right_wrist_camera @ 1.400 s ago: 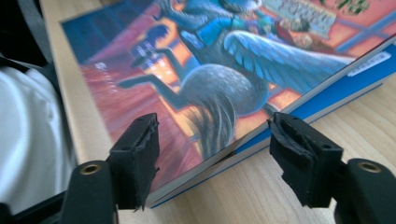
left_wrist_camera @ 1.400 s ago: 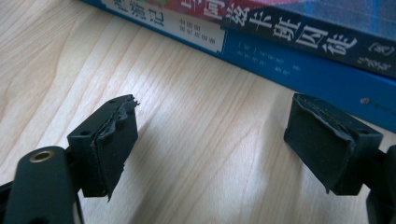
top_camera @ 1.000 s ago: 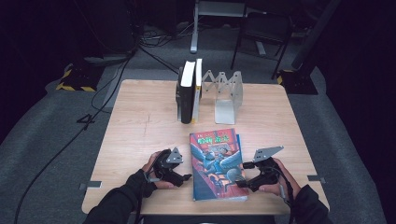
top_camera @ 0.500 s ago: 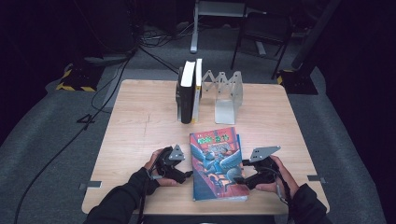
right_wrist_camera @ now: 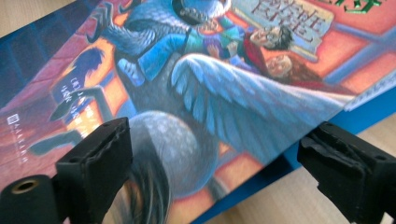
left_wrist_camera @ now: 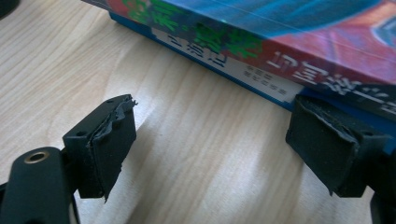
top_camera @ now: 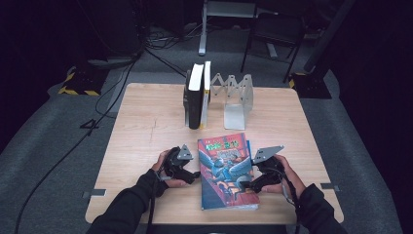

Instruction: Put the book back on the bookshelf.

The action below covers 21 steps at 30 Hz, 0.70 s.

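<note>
Picture book (top_camera: pixel 226 170) lies flat, cover up, on the wooden counter (top_camera: pixel 146 126) near its near edge, about midway left to right; a second blue book edge shows beneath it in the gripper views; left gripper (top_camera: pixel 192 174) sits just left of the book at its spine side, held low over the counter; its fingers (left_wrist_camera: pixel 105 142) stand apart, one over bare wood, the other (left_wrist_camera: pixel 327 144) against the lower blue edge of the book, nothing pinched between them; right gripper (top_camera: pixel 249 184) at the book's right edge, fingers (right_wrist_camera: pixel 93 163) apart and just widened further, one over the cover, the other (right_wrist_camera: pixel 345 168) past the book's edge over the counter, the cover's edge lying between them, pads not pressing; at the far side, upright books (top_camera: pixel 197 97) lean in a metal book rack (top_camera: pixel 237 100), well apart from the grippers
</note>
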Each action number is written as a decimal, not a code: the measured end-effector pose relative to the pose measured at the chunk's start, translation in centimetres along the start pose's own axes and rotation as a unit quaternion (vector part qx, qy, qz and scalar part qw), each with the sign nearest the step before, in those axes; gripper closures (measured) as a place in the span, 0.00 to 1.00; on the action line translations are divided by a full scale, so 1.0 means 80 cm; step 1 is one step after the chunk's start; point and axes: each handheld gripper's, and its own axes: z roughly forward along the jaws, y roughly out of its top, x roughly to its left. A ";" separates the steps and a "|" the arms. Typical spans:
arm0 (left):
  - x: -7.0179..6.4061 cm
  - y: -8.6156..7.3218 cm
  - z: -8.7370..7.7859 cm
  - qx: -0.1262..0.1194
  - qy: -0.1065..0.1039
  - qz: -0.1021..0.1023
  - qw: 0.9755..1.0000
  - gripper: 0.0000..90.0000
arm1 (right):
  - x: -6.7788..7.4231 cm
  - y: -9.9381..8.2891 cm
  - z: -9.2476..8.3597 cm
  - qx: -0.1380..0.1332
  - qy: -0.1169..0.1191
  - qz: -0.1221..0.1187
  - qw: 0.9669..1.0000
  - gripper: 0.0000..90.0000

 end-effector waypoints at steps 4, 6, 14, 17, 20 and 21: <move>0.001 0.001 0.001 0.000 0.000 -0.003 1.000 0.17 | 0.002 0.001 -0.001 -0.015 -0.010 -0.013 1.000 0.19; 0.001 0.001 0.001 0.000 0.000 -0.001 1.000 0.17 | 0.003 0.001 -0.005 -0.031 -0.018 -0.021 0.999 0.33; 0.001 0.001 0.001 0.000 0.002 -0.004 1.000 0.17 | 0.011 0.008 -0.008 -0.064 0.001 -0.042 0.997 0.65; 0.002 0.001 0.001 0.000 0.003 -0.004 1.000 0.17 | 0.008 0.009 -0.009 -0.069 0.012 -0.036 0.997 0.67; 0.001 0.001 0.001 0.000 0.004 -0.004 1.000 0.17 | 0.004 0.006 -0.012 -0.043 0.011 -0.023 0.999 0.47; 0.001 0.001 0.001 0.000 0.004 -0.003 1.000 0.17 | 0.004 0.002 -0.013 -0.024 0.003 -0.018 1.000 0.37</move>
